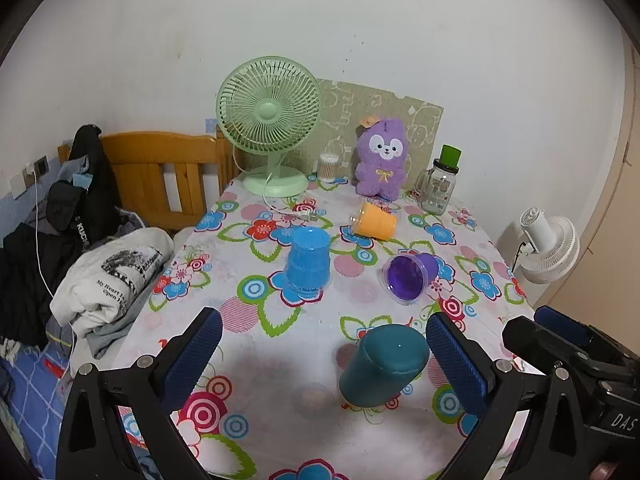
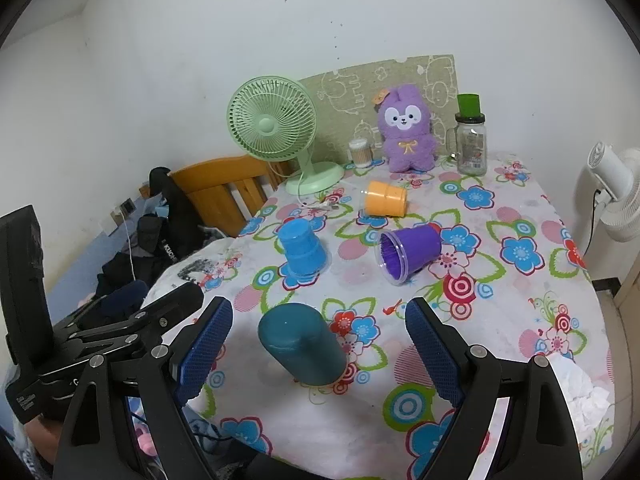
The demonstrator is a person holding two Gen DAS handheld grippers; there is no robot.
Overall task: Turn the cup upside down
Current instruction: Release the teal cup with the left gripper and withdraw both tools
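We hold both claws spread wide and gripping nothing: the left claw (image 1: 324, 360) sits at the bottom of its frame with the teal cup (image 1: 382, 364) standing upside down between its fingers, closer to the right finger, and the right claw (image 2: 320, 344) frames the same teal cup (image 2: 300, 344) at lower centre, nearer its left finger. The bench (image 1: 248, 344) under its flowered cloth drops off at the left edge toward a pile of clothes (image 1: 108, 280), and its right edge falls toward a white fan (image 2: 616, 196) standing beyond it. Bare cloth lies between the teal cup and the row behind it, and more lies at the right of the right wrist view, down to a crumpled tissue (image 2: 576, 388) in the lower right. We count four cups: the teal one, a blue cup (image 1: 308, 264) also inverted at centre, a purple cup (image 1: 408, 276) on its side with its mouth toward us, and an orange cup (image 1: 374, 220) on its side farther back. Along the rear edge stand one green fan (image 1: 268, 124), one purple plush toy (image 1: 384, 160), one glass jar (image 1: 438, 188) and one small tub of cotton swabs (image 1: 328, 168).
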